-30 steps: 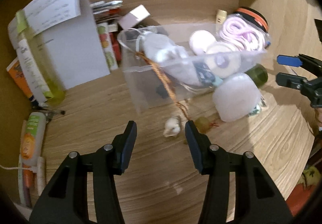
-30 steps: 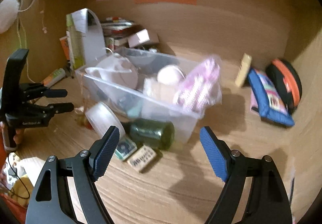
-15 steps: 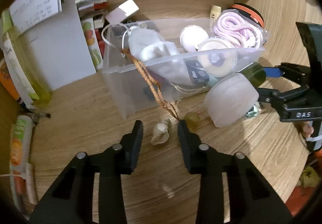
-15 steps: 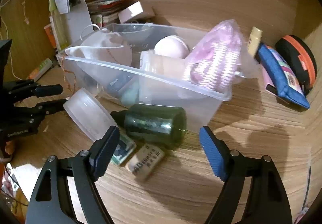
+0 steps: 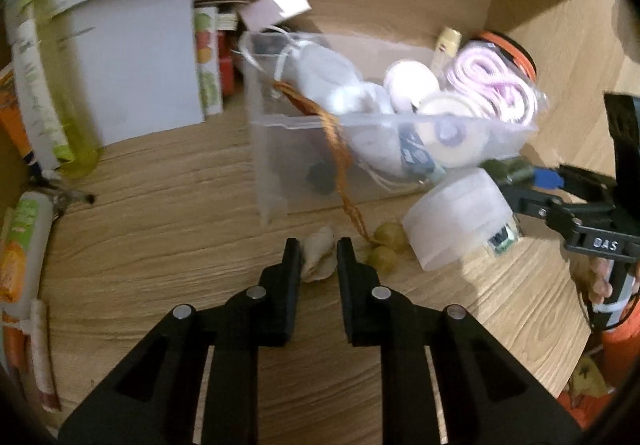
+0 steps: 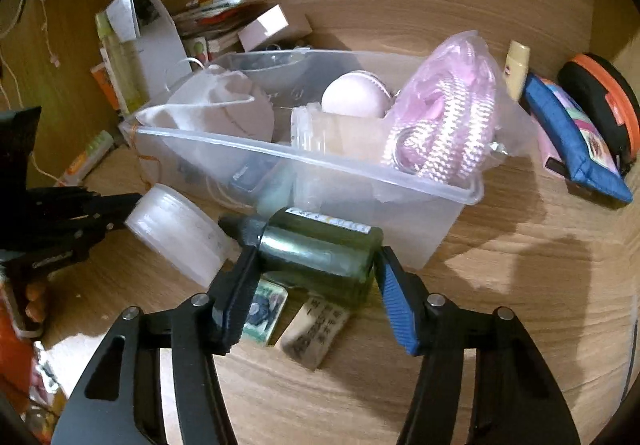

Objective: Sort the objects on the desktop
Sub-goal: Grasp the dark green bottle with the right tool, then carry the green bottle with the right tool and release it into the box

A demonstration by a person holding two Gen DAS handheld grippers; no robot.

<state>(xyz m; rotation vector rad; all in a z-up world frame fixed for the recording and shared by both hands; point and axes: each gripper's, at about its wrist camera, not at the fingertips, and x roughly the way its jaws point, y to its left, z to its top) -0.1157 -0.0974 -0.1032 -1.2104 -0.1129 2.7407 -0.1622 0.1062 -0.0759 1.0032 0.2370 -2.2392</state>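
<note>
A clear plastic bin (image 6: 360, 169) (image 5: 272, 165) on the wooden desk holds a white mask, a pink cord in a bag (image 6: 444, 117) and round cases. My left gripper (image 5: 318, 251) has its fingers on both sides of a small white shell (image 5: 318, 257) lying on the desk. A brown cord (image 5: 340, 165) hangs from the bin beside it. My right gripper (image 6: 314, 273) has its fingers on both ends of a dark green bottle (image 6: 320, 253) lying in front of the bin. A round translucent jar (image 6: 176, 229) (image 5: 456, 221) leans to the bottle's left.
Two erasers (image 6: 288, 313) lie under the bottle. A blue pouch (image 6: 576, 137) and an orange-rimmed black case (image 6: 604, 101) lie right of the bin. Books, a white folder (image 5: 132, 57) and a green bottle (image 5: 52, 97) stand at the back left. Tubes (image 5: 24, 245) lie far left.
Both grippers have moved forward and narrowed. The left fingers now flank the shell; the right fingers now reach the green bottle's ends.
</note>
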